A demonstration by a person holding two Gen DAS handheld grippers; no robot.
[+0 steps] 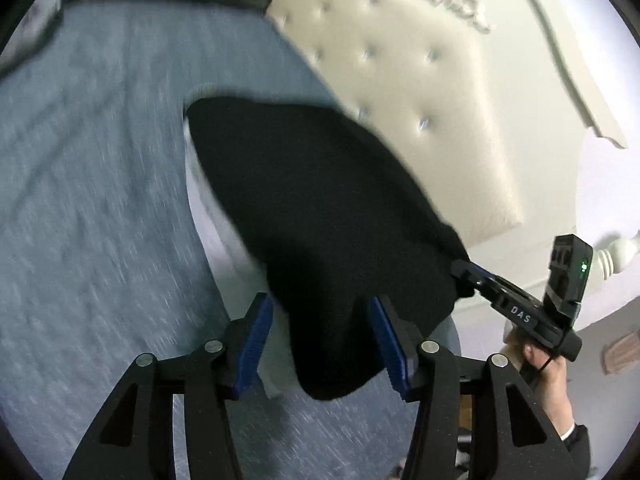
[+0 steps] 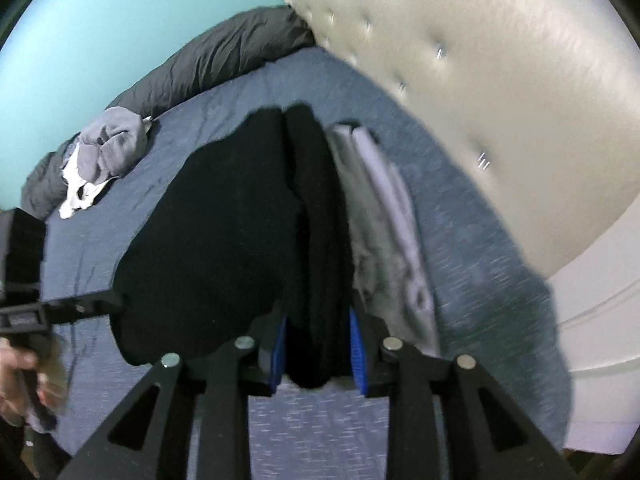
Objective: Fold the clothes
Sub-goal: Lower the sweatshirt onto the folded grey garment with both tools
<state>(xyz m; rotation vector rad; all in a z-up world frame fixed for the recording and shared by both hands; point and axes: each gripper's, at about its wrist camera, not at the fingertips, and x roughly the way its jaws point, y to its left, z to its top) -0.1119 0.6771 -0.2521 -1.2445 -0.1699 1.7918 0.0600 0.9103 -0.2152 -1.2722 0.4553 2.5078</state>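
A soft, limp black knit garment [image 2: 224, 232] sags over the blue bed sheet [image 2: 320, 420] ahead of both claws, its folded edge pinched in the narrowly parted right claw [image 2: 318, 354] while the half-open left claw [image 1: 320, 344] straddles a corner without pressing; light, floppy cloth, likely best gripped at edges.

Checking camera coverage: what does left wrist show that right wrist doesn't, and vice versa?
Left wrist only: the whole right gripper from the side, gripping the black garment's edge, and a white wall shelf.

Right wrist only: a crumpled grey and white clothes pile, a dark duvet, light folded clothes beside the black garment, and a teal wall.

Both: the black garment, blue bedsheet, cream tufted headboard.
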